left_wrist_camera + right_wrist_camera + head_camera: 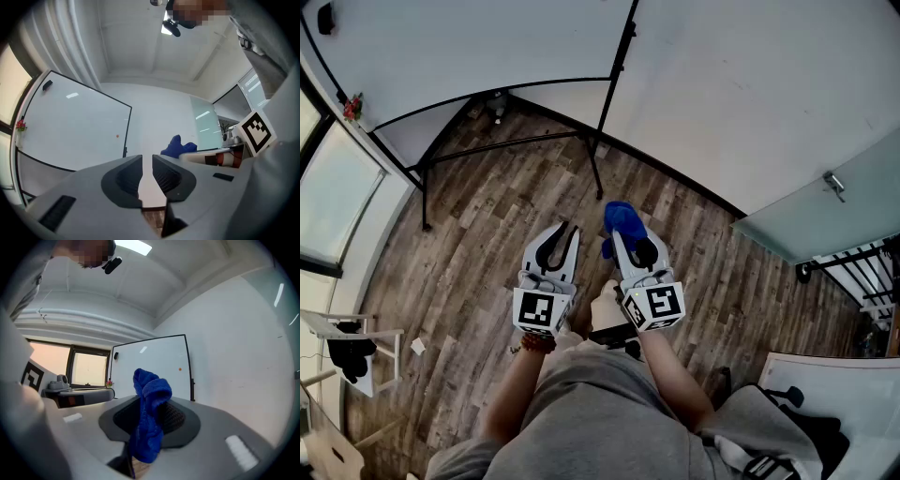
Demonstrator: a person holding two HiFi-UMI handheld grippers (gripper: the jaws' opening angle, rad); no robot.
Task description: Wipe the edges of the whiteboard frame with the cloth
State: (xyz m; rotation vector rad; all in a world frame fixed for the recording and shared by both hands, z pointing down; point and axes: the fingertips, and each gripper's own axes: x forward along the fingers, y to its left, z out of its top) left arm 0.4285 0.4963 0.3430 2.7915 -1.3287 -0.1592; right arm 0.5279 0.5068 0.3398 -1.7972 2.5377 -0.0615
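The whiteboard (441, 47) stands on a black-legged stand (506, 145) ahead and to the left, its thin black frame edge (487, 94) curving along the bottom. It also shows in the left gripper view (75, 126) and the right gripper view (150, 357). My right gripper (623, 239) is held over the wooden floor, shut on a blue cloth (623, 217) that bunches up between the jaws (147, 413). My left gripper (565, 230) is beside it, jaws nearly together with nothing in them (146, 161). The cloth (178, 146) shows to its right. Both grippers are well short of the board.
A white wall (750, 94) runs behind the board. A frosted glass panel (825, 216) with a handle is at right, with a black rack (862, 272) below it. A window (337, 187) lines the left side; a white chair (356, 347) stands under it.
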